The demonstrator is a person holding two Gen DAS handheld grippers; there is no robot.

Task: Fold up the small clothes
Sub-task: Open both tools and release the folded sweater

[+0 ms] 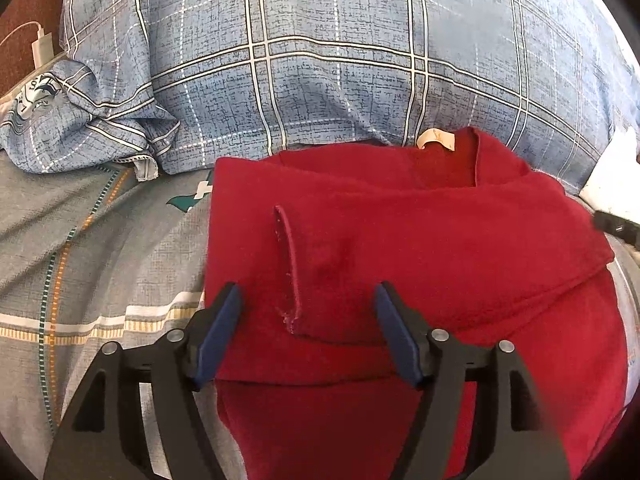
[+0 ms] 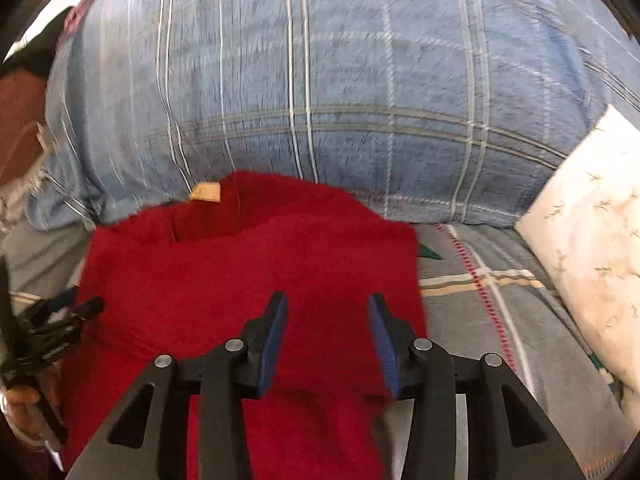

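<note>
A red garment [image 1: 400, 240] lies partly folded on the grey bedsheet [image 1: 80, 260], collar and tan neck label [image 1: 434, 138] at the far side. One sleeve is folded across its front. My left gripper [image 1: 308, 288] hovers open over the garment's near left part, with the sleeve's hem edge between the blue pads but not pinched. In the blurred right wrist view my right gripper [image 2: 327, 298] stands open above the red garment [image 2: 240, 264] near its right edge, holding nothing. The left gripper [image 2: 76, 302] and the hand holding it show at the far left there.
A big blue plaid pillow [image 1: 320, 60] lies right behind the garment. A crumpled pillowcase [image 1: 80, 120] sits at the left, with a white charger [image 1: 42, 46] beyond it. A white patterned pillow [image 2: 592, 240] borders the right side. Bare sheet [image 2: 500, 320] shows beside the garment.
</note>
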